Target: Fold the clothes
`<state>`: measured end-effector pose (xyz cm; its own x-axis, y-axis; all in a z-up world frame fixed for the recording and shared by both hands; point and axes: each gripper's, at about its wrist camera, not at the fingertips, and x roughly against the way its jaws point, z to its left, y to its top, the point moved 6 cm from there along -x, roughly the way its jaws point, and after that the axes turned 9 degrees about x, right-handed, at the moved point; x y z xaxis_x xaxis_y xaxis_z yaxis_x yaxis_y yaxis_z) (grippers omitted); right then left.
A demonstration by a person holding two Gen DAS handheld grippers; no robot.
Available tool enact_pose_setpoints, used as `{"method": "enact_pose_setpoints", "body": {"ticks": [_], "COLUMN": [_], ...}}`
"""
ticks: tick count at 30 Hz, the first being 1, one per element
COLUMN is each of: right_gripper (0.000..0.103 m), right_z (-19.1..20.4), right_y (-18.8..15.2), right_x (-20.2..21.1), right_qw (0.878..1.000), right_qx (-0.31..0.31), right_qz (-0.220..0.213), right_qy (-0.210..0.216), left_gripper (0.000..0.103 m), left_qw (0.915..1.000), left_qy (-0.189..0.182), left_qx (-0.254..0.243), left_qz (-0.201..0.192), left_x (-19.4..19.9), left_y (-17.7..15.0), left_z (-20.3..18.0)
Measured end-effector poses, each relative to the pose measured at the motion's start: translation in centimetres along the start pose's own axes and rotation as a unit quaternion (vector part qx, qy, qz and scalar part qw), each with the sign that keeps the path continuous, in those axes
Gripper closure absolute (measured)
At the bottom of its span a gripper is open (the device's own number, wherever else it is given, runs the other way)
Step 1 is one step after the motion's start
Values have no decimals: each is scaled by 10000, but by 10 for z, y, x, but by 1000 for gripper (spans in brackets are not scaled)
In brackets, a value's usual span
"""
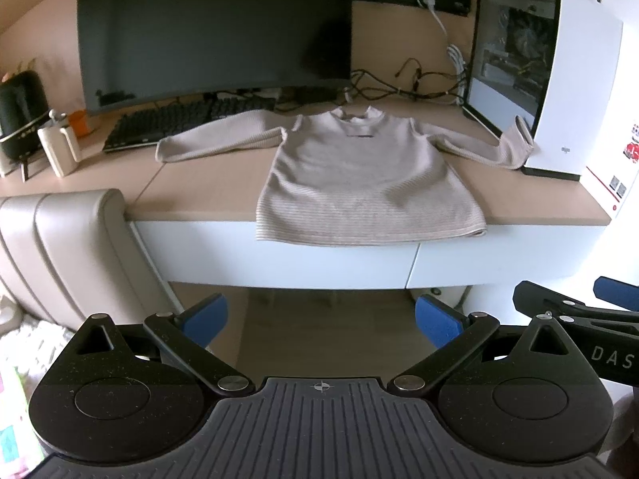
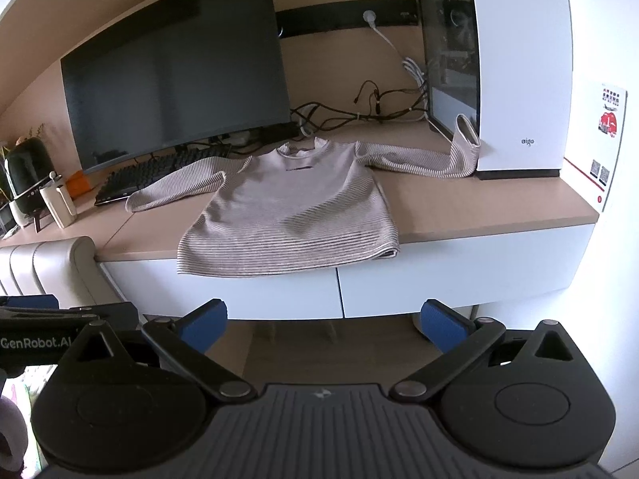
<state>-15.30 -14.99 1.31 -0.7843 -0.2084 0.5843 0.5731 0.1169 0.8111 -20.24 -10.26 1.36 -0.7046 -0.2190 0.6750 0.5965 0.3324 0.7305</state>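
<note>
The left gripper (image 1: 321, 321) and right gripper (image 2: 323, 325) hover level before the desk (image 2: 459, 207), both spread wide and empty. The striped sweater (image 1: 359, 175) lies flat there, hem overhanging the edge, one cuff propped against the computer case (image 2: 519, 80). Holding hands stay unseen.

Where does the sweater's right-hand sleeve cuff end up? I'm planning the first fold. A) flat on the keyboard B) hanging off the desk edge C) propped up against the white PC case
C: the cuff stands up against the white PC case, not flat.
</note>
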Motion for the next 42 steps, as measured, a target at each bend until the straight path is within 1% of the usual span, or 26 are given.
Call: {"method": "enact_pose_setpoints", "body": {"ticks": [8, 26, 42], "right_gripper": [0, 0, 0], "right_z": [-1, 3, 4], "right_y": [-3, -4, -4], "right_x": [-1, 0, -3], "right_qw": [10000, 9999, 9998], "right_qx": [-50, 79, 85], "right_qz": [67, 102, 164], "right_qy": [-29, -93, -88], "left_gripper": [1, 1, 1], "left_qw": [10000, 9999, 9998], "left_qy": [-34, -96, -66], "left_qx": [-17, 38, 37], "left_qz": [32, 87, 185], "left_x": [0, -3, -7], "left_y": [-1, -3, -5], "left_z": [2, 4, 7]}}
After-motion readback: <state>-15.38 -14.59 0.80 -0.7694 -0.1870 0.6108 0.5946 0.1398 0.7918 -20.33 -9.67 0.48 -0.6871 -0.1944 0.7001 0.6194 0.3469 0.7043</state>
